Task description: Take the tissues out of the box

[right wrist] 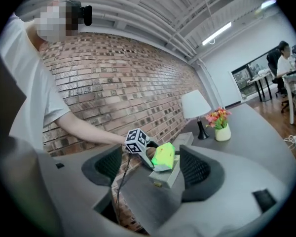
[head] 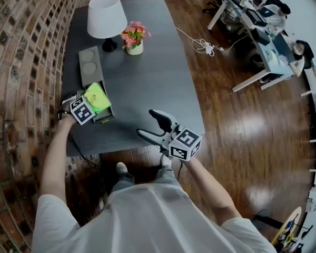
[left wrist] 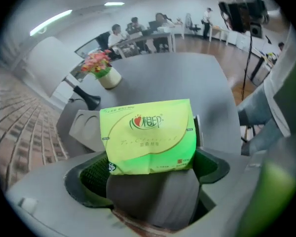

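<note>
A bright green tissue pack (left wrist: pixel 148 135) stands tilted at the near end of a long grey box (head: pixel 89 67) on the dark table's (head: pixel 147 88) left side. My left gripper (head: pixel 95 103) reaches over that end of the box, and its two jaws close in on the pack's left and right edges, pads touching it. In the right gripper view, the pack (right wrist: pixel 164 154) sticks up out of the box (right wrist: pixel 168 176) beside the left gripper's marker cube. My right gripper (head: pixel 154 126) hovers open over the table's front edge, with nothing between its fingers (head: pixel 160 117).
A white-shaded lamp (head: pixel 106 16) and a pot of pink and orange flowers (head: pixel 133 37) stand at the table's far end. A brick wall (head: pixel 21 62) runs close along the left. A white cable (head: pixel 203 45) lies on the wooden floor to the right; desks with people sit beyond.
</note>
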### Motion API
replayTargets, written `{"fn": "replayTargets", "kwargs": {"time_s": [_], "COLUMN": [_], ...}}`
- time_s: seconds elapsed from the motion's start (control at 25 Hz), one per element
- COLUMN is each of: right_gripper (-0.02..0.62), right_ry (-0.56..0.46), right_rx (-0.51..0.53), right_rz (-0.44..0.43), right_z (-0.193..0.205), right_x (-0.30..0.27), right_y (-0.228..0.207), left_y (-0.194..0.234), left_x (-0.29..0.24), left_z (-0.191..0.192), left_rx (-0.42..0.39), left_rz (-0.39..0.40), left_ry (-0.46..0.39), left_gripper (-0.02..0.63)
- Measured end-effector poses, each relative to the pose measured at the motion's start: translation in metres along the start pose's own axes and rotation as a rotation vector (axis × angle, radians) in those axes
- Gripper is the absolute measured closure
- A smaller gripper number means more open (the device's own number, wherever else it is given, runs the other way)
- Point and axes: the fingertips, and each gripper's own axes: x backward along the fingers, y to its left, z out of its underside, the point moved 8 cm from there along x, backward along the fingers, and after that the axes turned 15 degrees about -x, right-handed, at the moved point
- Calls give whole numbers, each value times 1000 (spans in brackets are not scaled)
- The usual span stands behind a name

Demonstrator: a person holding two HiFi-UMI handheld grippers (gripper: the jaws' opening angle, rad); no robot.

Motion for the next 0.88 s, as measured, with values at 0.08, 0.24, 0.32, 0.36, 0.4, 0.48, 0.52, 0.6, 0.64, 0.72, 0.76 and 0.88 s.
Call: {"fn": "replayTargets", "kwargs": {"time_s": [0.08, 0.24, 0.32, 0.36, 0.4, 0.48, 0.52, 0.6, 0.64, 0.72, 0.76, 0.88], "right_gripper": [233, 233, 233, 233, 233, 233, 233, 232, 232, 232, 232, 232], "right_ry": [-42, -109, -135, -143, -150, -169, -185, -227, -251, -297, -318, -380], "right_rx": [12, 62, 117, 154, 194, 268, 298, 342, 357, 373, 375, 375], "right_rz": [12, 44, 63, 74, 87, 130, 156, 208, 231, 270, 288, 346], "right_z": [-7, -23, -31, -35, -39, -46, -49, -56, -59, -62, -63, -63], "right_x": [-3, -6, -5, -4, -3, 0, 3, 9, 12, 18, 22, 32], "right_y": [0, -1, 0, 0, 1, 3, 3, 6, 7, 10, 11, 14], "left_y": [6, 9, 5, 2, -2, -11, -16, -26, -32, -46, -52, -73], "left_x": [20, 59, 78, 86, 95, 115, 125, 144, 153, 169, 176, 193], "left_z": [3, 7, 8, 10, 11, 10, 9, 4, 1, -6, -10, -20], "left_rx": [107, 240, 324, 366, 405, 483, 522, 595, 626, 674, 689, 721], "left_rz": [-62, -189, -242, -269, -295, -347, -375, -430, -457, -510, -538, -619], "left_ry": [-66, -180, -255, -289, -321, -392, -434, -526, -571, -651, -682, -761], "left_gripper": [94, 92, 92, 92, 93, 92, 92, 92, 92, 92, 92, 92]}}
